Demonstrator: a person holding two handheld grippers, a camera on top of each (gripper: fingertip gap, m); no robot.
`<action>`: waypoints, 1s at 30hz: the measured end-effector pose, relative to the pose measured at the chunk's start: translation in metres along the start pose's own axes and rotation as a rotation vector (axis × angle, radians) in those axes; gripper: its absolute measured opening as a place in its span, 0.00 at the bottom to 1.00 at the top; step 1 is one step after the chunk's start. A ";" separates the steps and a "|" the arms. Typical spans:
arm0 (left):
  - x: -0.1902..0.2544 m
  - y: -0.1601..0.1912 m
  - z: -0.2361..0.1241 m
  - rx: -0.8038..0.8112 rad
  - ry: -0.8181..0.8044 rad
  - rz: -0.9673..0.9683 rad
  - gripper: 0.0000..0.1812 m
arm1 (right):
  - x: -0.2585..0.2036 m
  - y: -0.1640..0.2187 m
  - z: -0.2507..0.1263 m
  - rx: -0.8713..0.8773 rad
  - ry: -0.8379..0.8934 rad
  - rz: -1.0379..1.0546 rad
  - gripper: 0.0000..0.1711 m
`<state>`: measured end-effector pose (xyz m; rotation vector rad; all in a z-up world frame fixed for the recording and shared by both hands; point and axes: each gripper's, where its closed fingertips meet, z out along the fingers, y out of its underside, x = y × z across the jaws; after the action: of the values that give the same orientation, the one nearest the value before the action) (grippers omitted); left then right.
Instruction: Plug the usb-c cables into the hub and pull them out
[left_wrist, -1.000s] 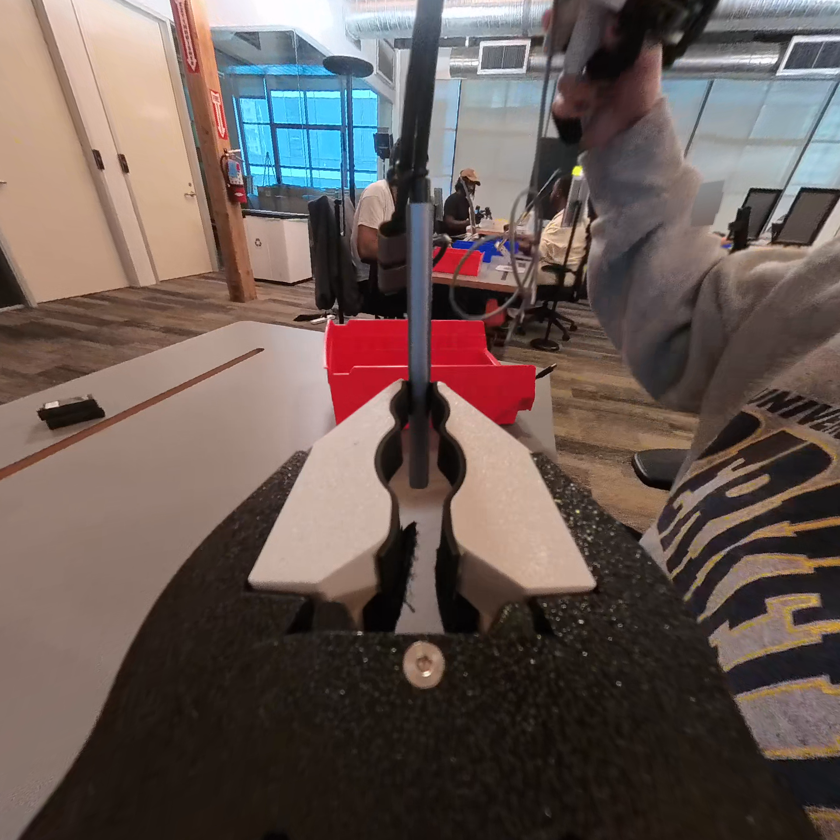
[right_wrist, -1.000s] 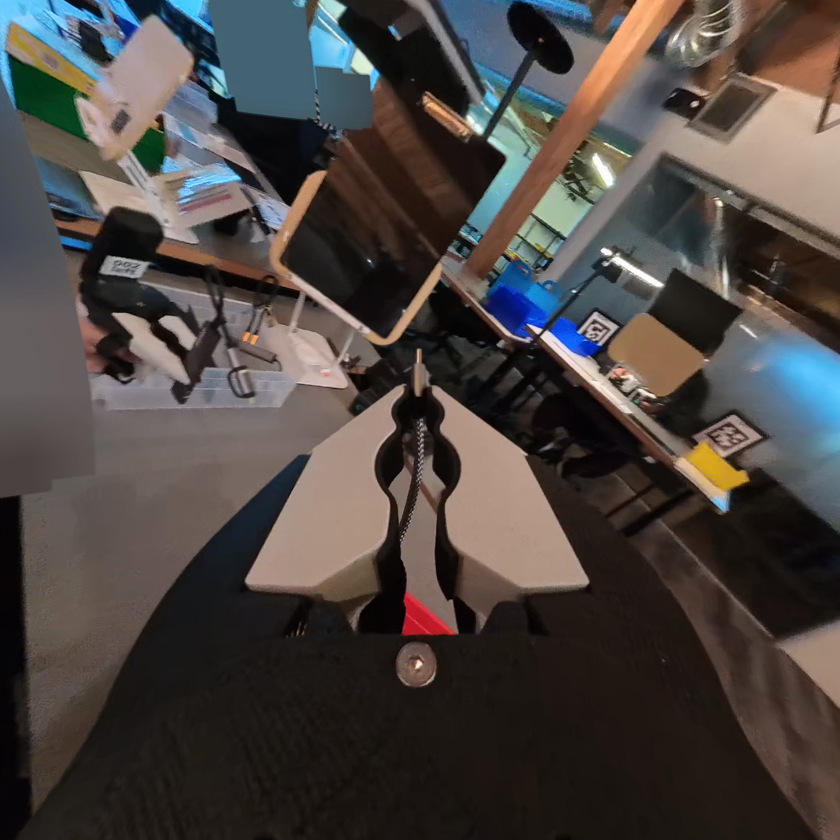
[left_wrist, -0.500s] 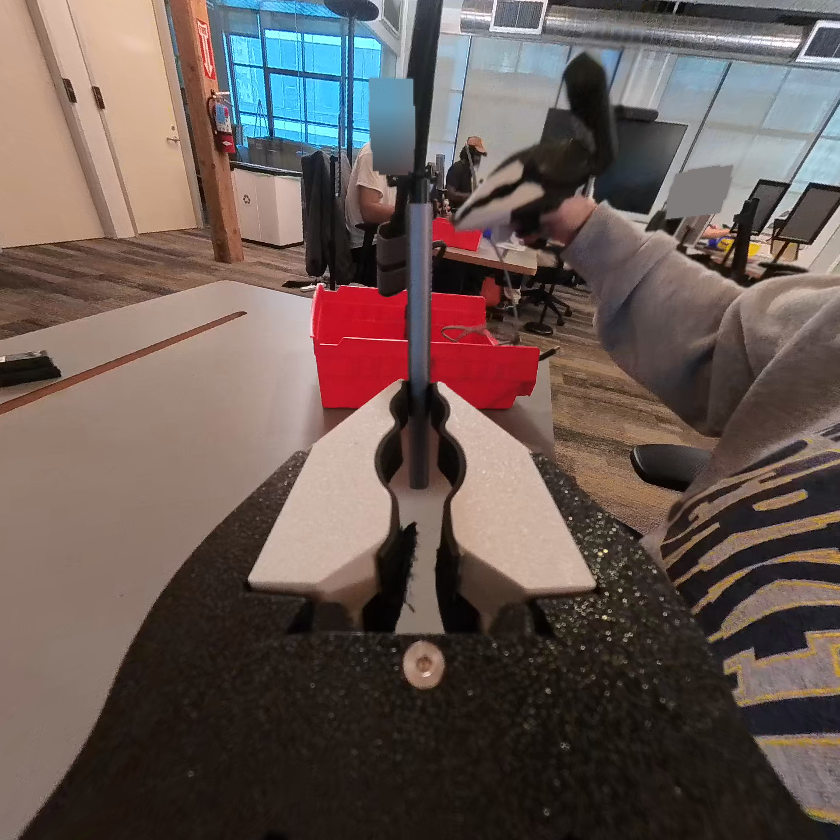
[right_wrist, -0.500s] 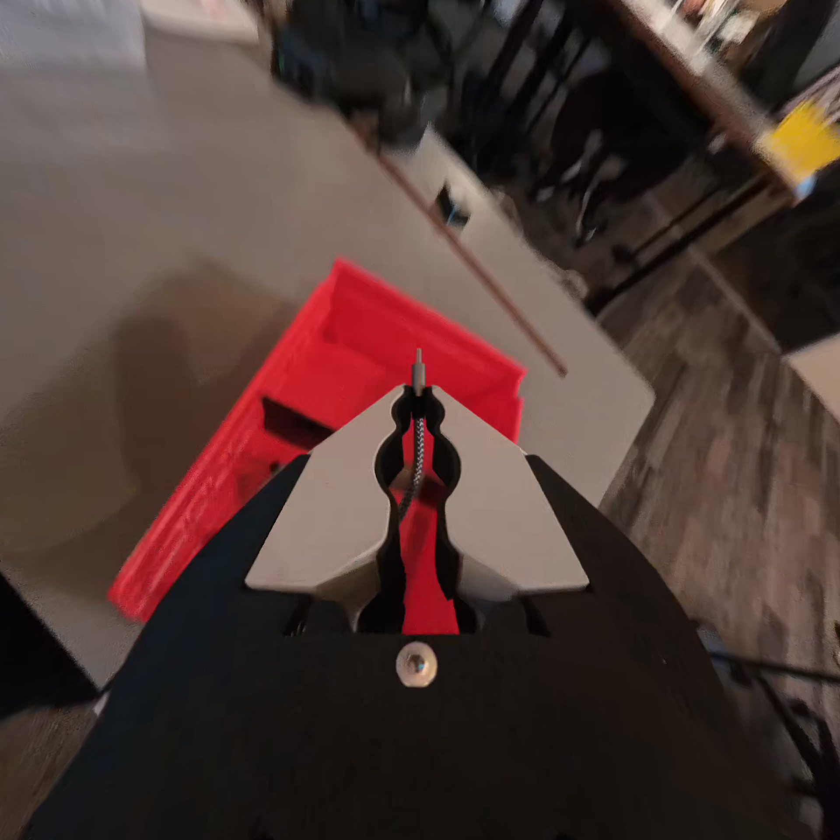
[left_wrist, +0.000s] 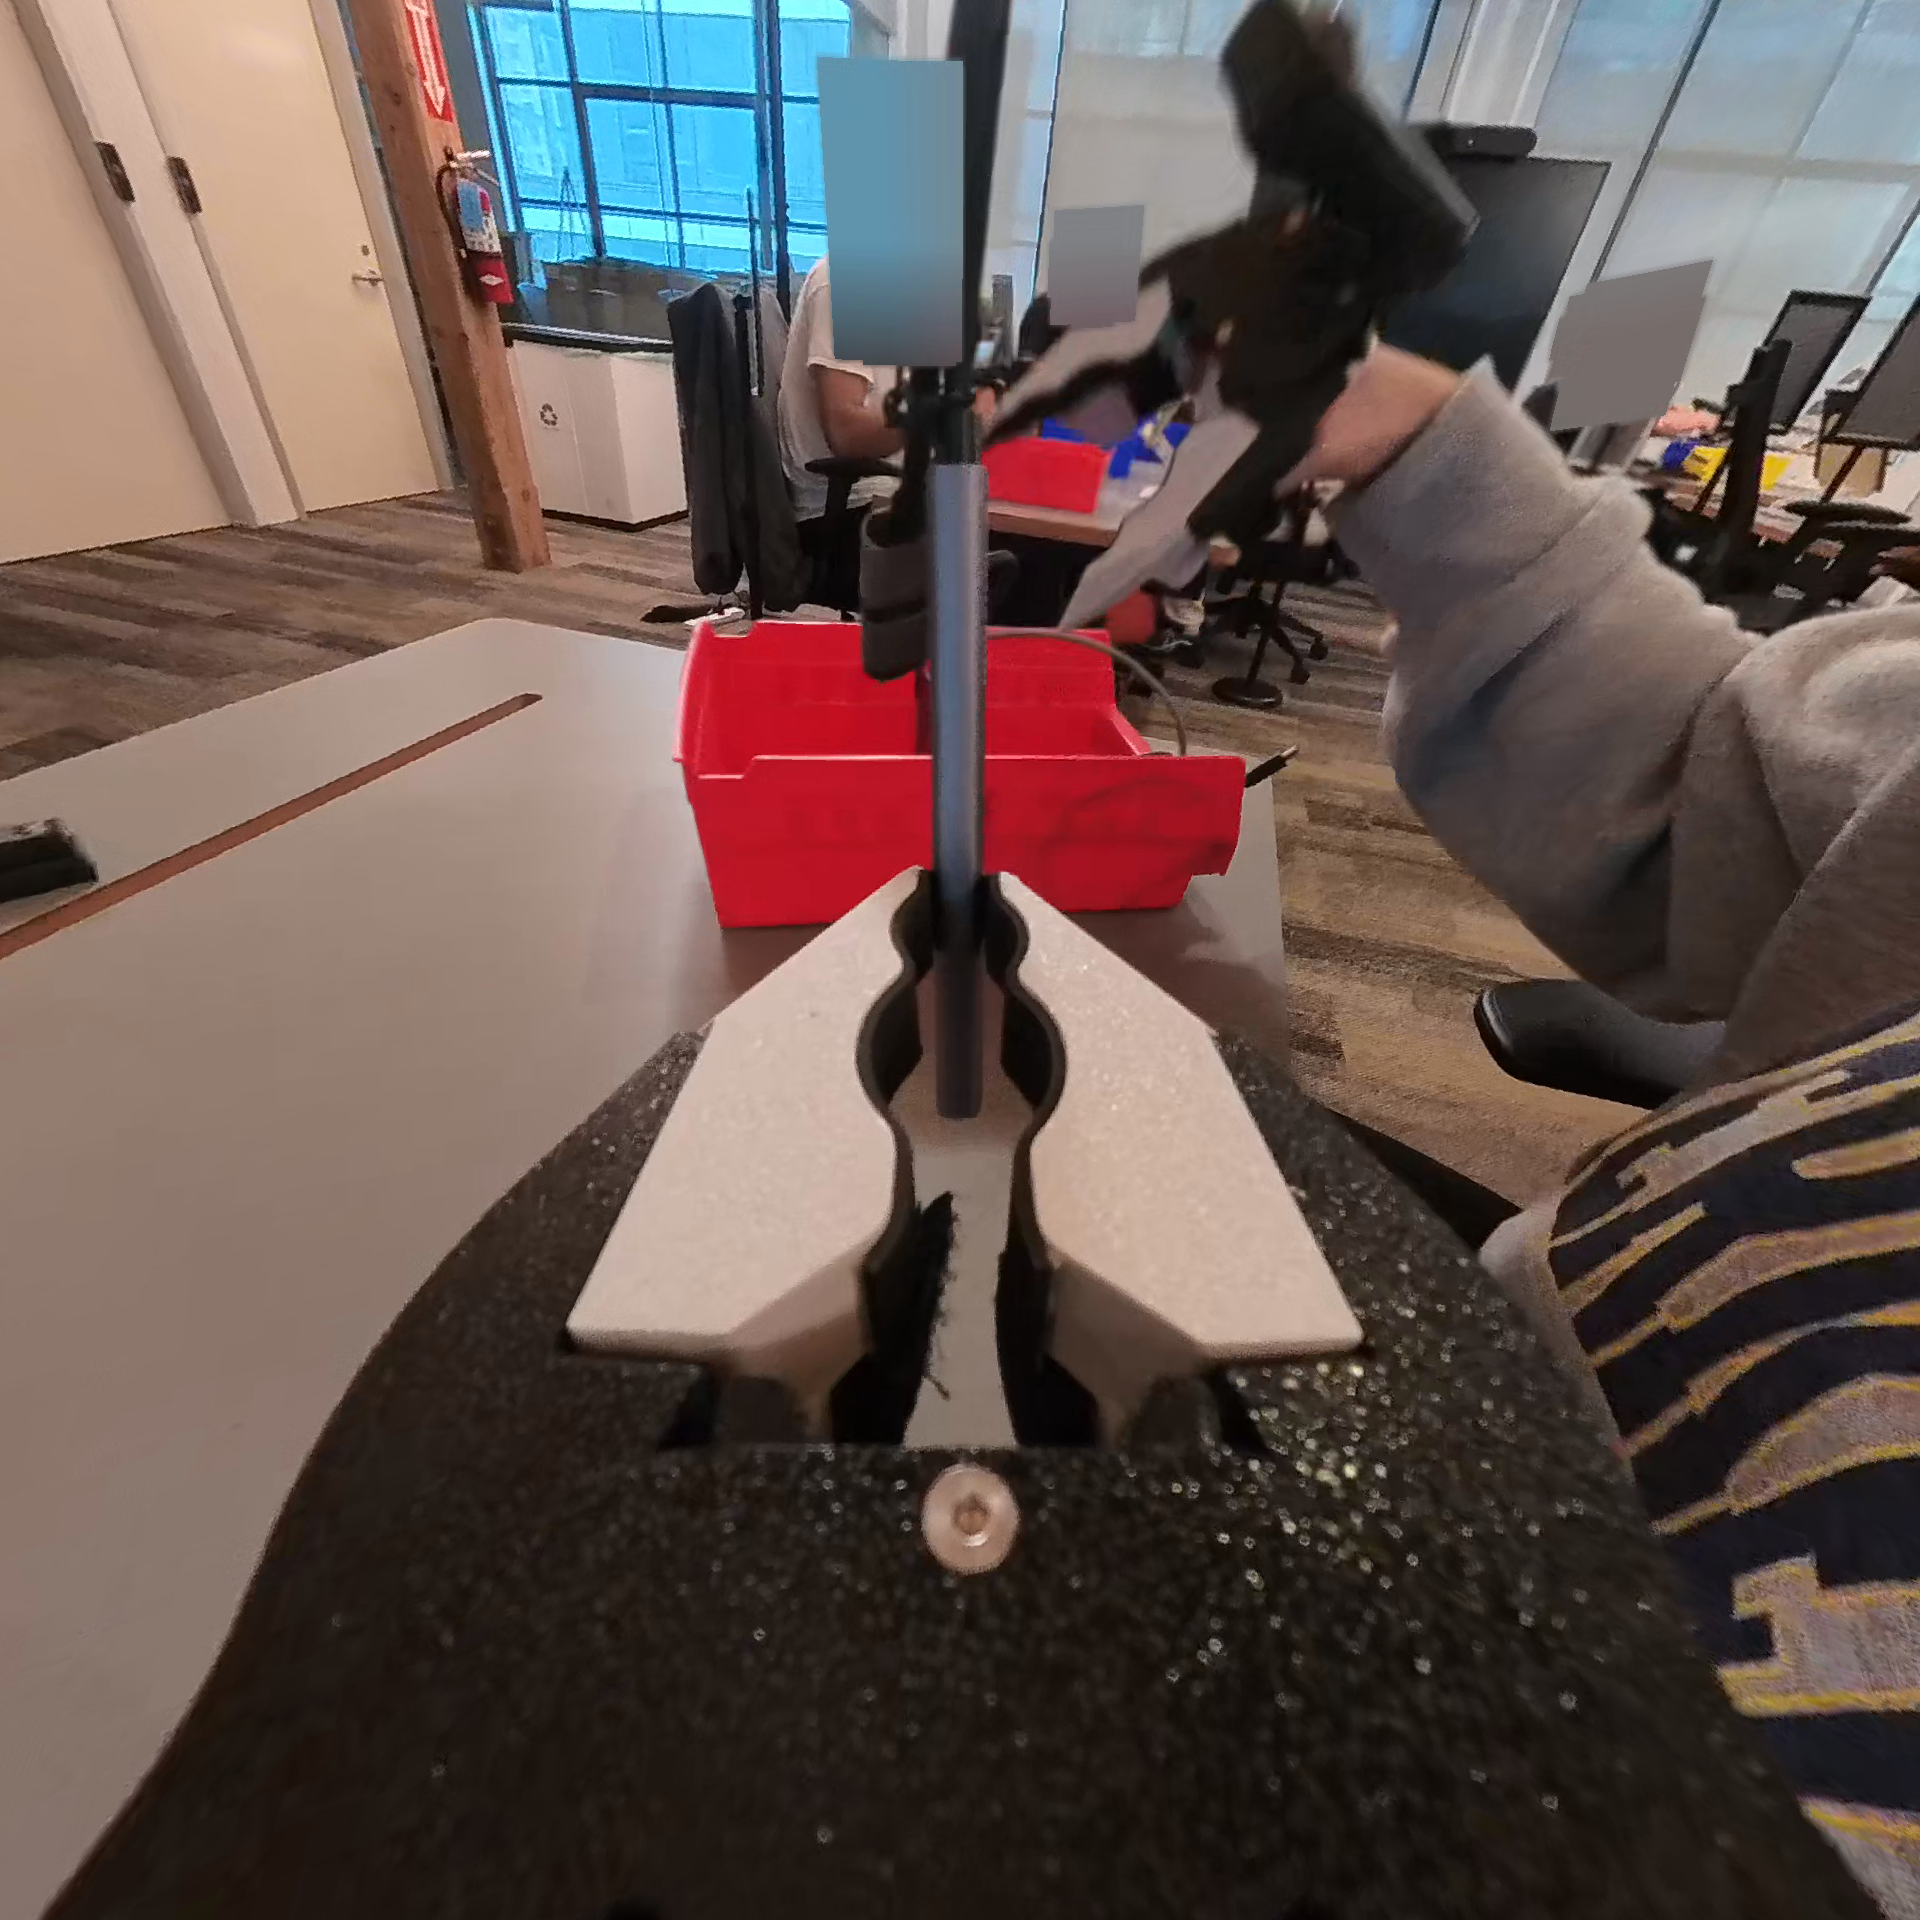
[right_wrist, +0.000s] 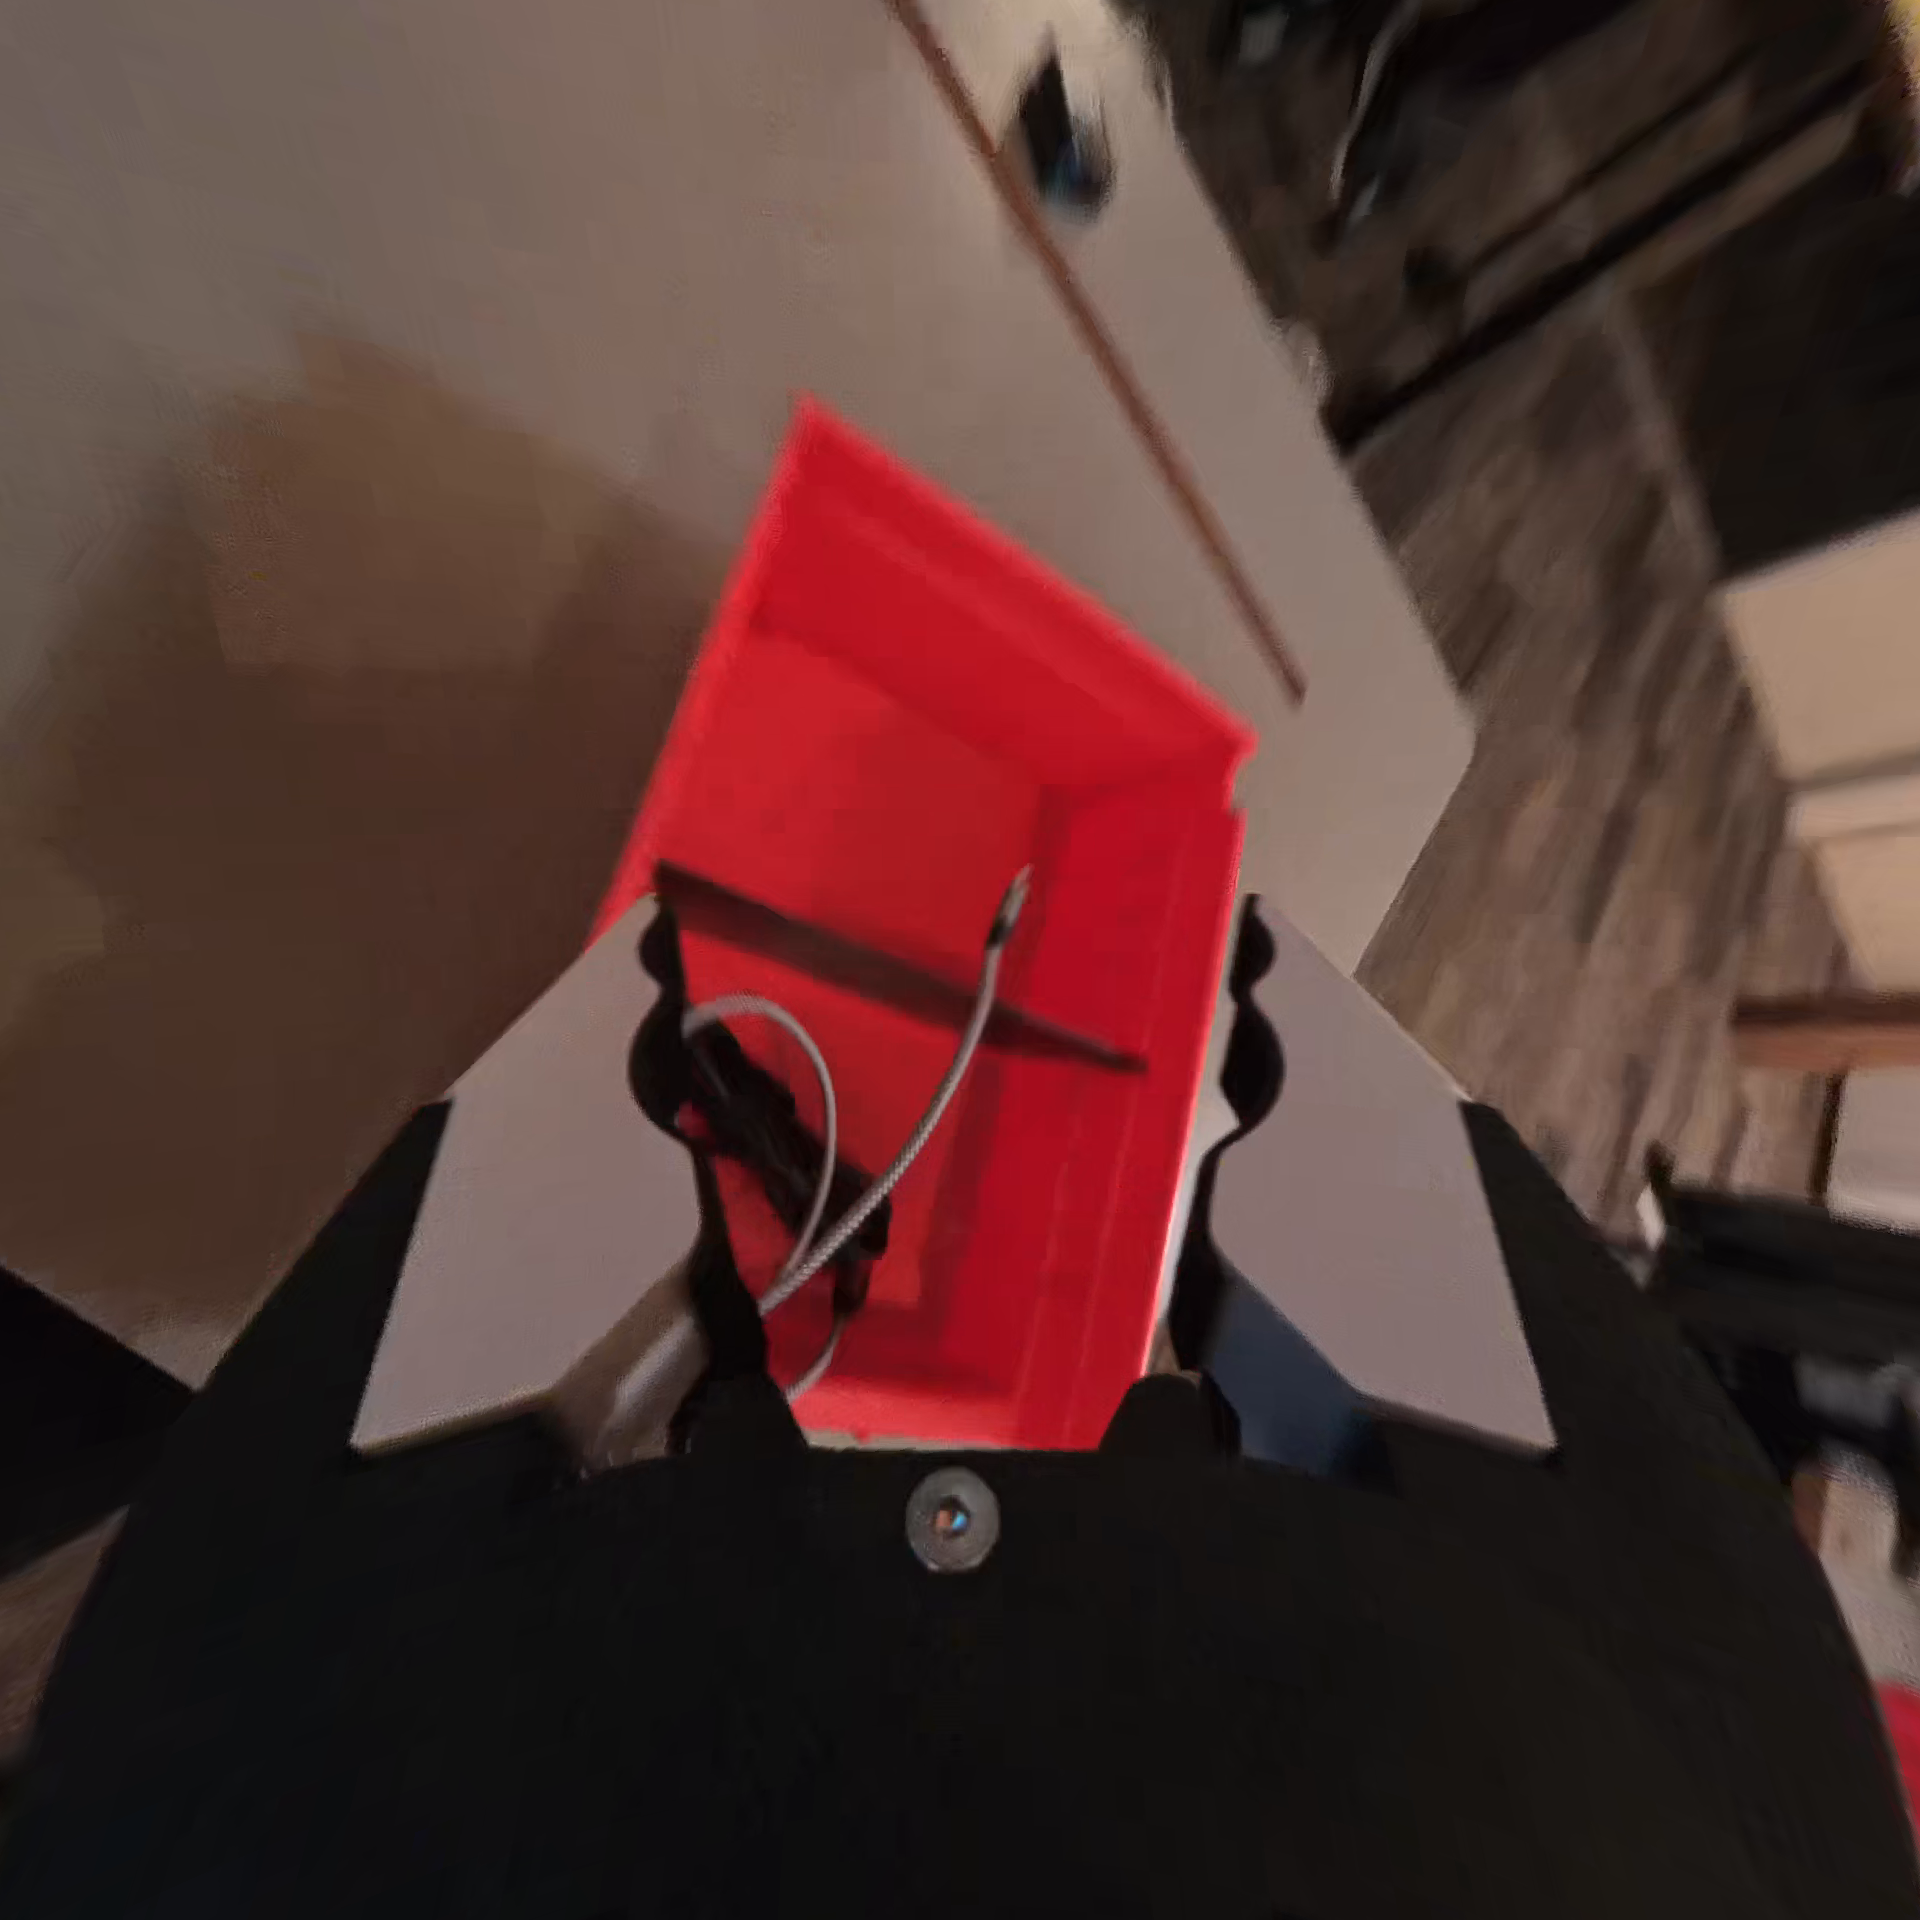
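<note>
Tabletop (left_wrist: 312, 1039), grey, carries a red bin (left_wrist: 966, 831) near its far edge. Left claw (left_wrist: 958, 914) is clenched on the hub (left_wrist: 956, 727), a slim grey bar standing upright in front of the bin. Right claw (right_wrist: 951, 925), seen farther off in the left wrist view beside a grey sleeve (left_wrist: 1558, 727), hovers over the bin with its fingers spread wide and nothing between them. A braided usb-c cable (right_wrist: 935, 1101) lies curled inside the bin, plug end free, beside a black cable (right_wrist: 769, 1132).

Glossy red plastic bin (right_wrist: 914, 790) on a smooth matt worktop (left_wrist: 343, 987); braided (metallic-looking) cable (right_wrist: 914, 1132); the hub (left_wrist: 956, 727) looks brushed metal.
</note>
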<state>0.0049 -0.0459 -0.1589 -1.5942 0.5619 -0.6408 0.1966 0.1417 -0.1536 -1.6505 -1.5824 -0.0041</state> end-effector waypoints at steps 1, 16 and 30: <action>0.004 0.000 0.003 -0.002 0.016 0.017 0.04 | -0.014 -0.030 -0.010 0.077 -0.031 -0.048 0.66; 0.043 0.012 0.037 -0.055 0.168 0.159 0.04 | -0.188 -0.181 -0.052 0.563 -0.766 -0.263 0.07; -0.010 0.003 0.001 0.049 -0.038 -0.046 0.41 | 0.015 -0.033 0.041 -0.111 -0.180 -0.100 0.03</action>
<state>-0.0017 -0.0393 -0.1627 -1.5739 0.4791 -0.6530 0.1508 0.1721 -0.1547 -1.6940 -1.8289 0.0046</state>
